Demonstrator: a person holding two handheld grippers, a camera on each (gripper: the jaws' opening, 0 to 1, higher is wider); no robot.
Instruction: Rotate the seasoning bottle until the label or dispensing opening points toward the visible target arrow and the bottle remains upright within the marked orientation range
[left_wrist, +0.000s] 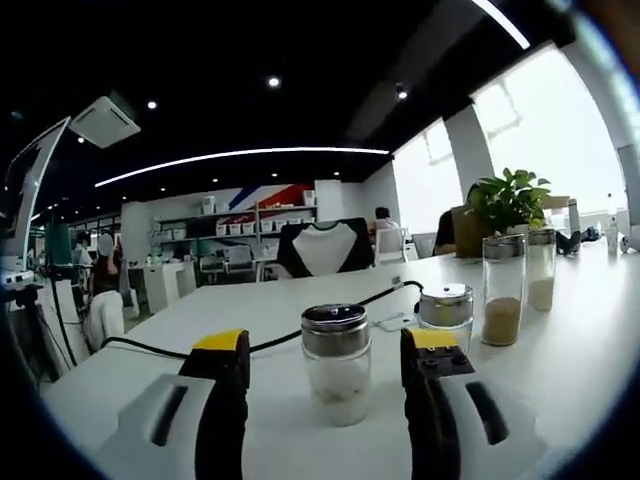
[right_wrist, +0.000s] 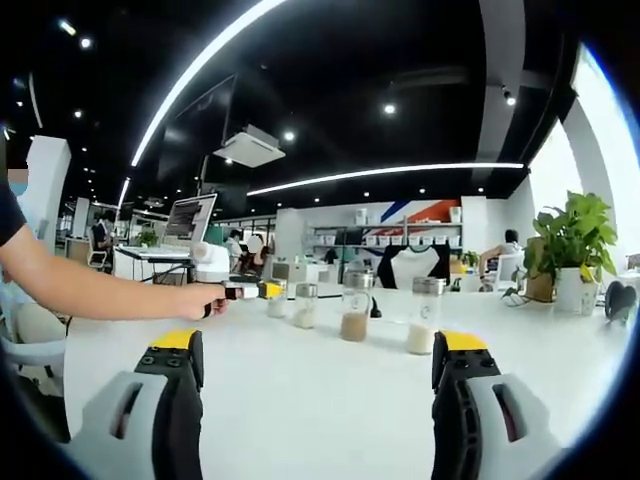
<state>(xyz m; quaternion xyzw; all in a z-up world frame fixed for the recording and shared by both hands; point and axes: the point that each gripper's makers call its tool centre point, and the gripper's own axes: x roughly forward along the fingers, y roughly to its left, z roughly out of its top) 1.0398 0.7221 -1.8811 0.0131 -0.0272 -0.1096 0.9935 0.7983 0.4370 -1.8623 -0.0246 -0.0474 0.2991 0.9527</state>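
In the left gripper view, the left gripper (left_wrist: 336, 372) stood open, its yellow-tipped jaws apart on either side of a short seasoning bottle (left_wrist: 336, 364) with a chrome lid. The bottle stood upright on the white table (left_wrist: 580, 380), between the jaws with a gap on each side. Whether it bore a label or which way its opening faced could not be made out. Just behind the bottle to the right sat a second short shaker (left_wrist: 446, 306), partly hidden by the right jaw. Further right stood two tall jars (left_wrist: 503, 290) holding pale powder — and behind them a potted plant (left_wrist: 508, 200). A black cable (left_wrist: 290, 335) ran behind the bottle. Bare tabletop lay open to the bottle's left.

In the right gripper view, the right gripper (right_wrist: 317, 375) was open too, jaws wide with nothing between them. Well beyond it, a person's hand (right_wrist: 200, 299) held the other gripper at the same bottle (right_wrist: 276, 299) — small there, and partly hidden. Wide bare table lay between.
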